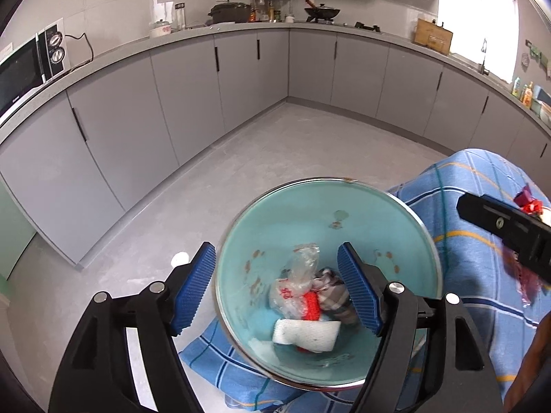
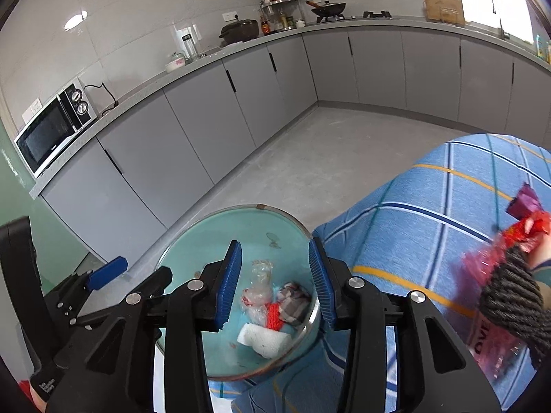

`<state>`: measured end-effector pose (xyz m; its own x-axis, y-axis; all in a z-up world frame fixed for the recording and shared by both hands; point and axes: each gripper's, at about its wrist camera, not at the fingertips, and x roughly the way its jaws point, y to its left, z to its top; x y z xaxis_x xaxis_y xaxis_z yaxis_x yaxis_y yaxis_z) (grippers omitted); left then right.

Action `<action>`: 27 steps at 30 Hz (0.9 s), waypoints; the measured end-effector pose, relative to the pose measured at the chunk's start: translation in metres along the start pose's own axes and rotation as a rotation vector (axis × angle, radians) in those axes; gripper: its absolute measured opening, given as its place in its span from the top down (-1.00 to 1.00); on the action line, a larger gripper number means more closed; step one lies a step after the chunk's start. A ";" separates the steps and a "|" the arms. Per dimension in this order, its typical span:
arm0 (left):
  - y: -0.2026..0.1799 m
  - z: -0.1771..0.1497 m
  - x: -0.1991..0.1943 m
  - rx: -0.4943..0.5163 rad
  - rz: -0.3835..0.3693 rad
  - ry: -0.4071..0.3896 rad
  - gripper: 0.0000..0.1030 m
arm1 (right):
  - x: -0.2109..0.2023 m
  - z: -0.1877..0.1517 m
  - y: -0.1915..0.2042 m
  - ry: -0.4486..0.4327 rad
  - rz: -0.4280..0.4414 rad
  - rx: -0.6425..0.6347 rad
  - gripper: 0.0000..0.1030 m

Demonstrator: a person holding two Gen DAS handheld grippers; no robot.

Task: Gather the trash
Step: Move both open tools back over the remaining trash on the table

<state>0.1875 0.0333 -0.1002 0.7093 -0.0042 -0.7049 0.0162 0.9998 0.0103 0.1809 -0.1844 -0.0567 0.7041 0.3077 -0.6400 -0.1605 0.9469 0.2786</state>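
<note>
A teal bin with a metal rim (image 1: 365, 192) (image 2: 220, 211) stands at the edge of a blue checked cloth (image 1: 478, 251) (image 2: 423, 237). Inside lie a clear plastic bag (image 1: 299, 275) (image 2: 258, 289), a red knitted piece (image 1: 311, 304) (image 2: 273, 316), a grey checked rag (image 1: 332, 292) (image 2: 292, 299) and a white folded tissue (image 1: 304, 335) (image 2: 263, 340). My left gripper (image 1: 277, 290) is open and empty, its fingers straddling the bin's near rim. My right gripper (image 2: 275, 284) is open and empty above the bin. More trash lies on the cloth: a red wrapper (image 2: 527, 230), a purple wrapper (image 2: 523, 201), a pink plastic bag (image 2: 489, 337) and dark knitted fabric (image 2: 516, 296).
Grey kitchen cabinets (image 1: 172, 93) (image 2: 206, 120) run along the left and far walls under a counter with a microwave (image 2: 51, 130), a pot (image 1: 229, 12) and a wok (image 1: 322, 12). The grey floor (image 1: 241, 158) lies beyond the bin. The right gripper's body (image 1: 506, 227) shows at the right.
</note>
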 end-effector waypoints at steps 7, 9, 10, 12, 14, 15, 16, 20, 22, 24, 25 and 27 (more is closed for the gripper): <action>-0.033 0.001 -0.018 0.041 -0.061 -0.028 -0.53 | -0.033 -0.008 -0.022 -0.036 -0.058 0.019 0.17; -0.042 0.001 -0.023 0.054 -0.078 -0.035 -0.57 | -0.044 -0.011 -0.030 -0.047 -0.073 0.027 0.16; -0.050 0.001 -0.027 0.068 -0.090 -0.037 -0.57 | -0.048 -0.013 -0.033 -0.052 -0.080 0.031 0.16; -0.061 0.001 -0.031 0.083 -0.104 -0.043 -0.57 | -0.060 -0.017 -0.041 -0.066 -0.103 0.042 0.15; -0.075 0.001 -0.037 0.102 -0.132 -0.049 -0.57 | -0.072 -0.020 -0.052 -0.082 -0.126 0.054 0.15; -0.083 0.001 -0.040 0.115 -0.146 -0.051 -0.57 | -0.078 -0.022 -0.057 -0.090 -0.136 0.062 0.15; -0.087 0.000 -0.042 0.122 -0.152 -0.054 -0.57 | -0.083 -0.023 -0.062 -0.095 -0.143 0.067 0.15; -0.117 -0.003 -0.052 0.157 -0.195 -0.063 -0.57 | -0.111 -0.033 -0.087 -0.123 -0.194 0.098 0.15; -0.130 -0.004 -0.056 0.168 -0.219 -0.066 -0.57 | -0.126 -0.040 -0.102 -0.131 -0.217 0.120 0.14; -0.146 -0.006 -0.059 0.185 -0.241 -0.071 -0.57 | -0.142 -0.047 -0.117 -0.147 -0.256 0.134 0.11; -0.155 -0.007 -0.060 0.199 -0.253 -0.075 -0.57 | -0.147 -0.050 -0.123 -0.153 -0.272 0.136 0.09; -0.168 -0.008 -0.061 0.214 -0.273 -0.079 -0.57 | -0.159 -0.057 -0.138 -0.159 -0.303 0.154 0.08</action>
<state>0.1363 -0.1340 -0.0647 0.7105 -0.2807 -0.6453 0.3545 0.9349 -0.0163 0.0518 -0.3585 -0.0345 0.8043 -0.0140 -0.5940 0.1686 0.9640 0.2057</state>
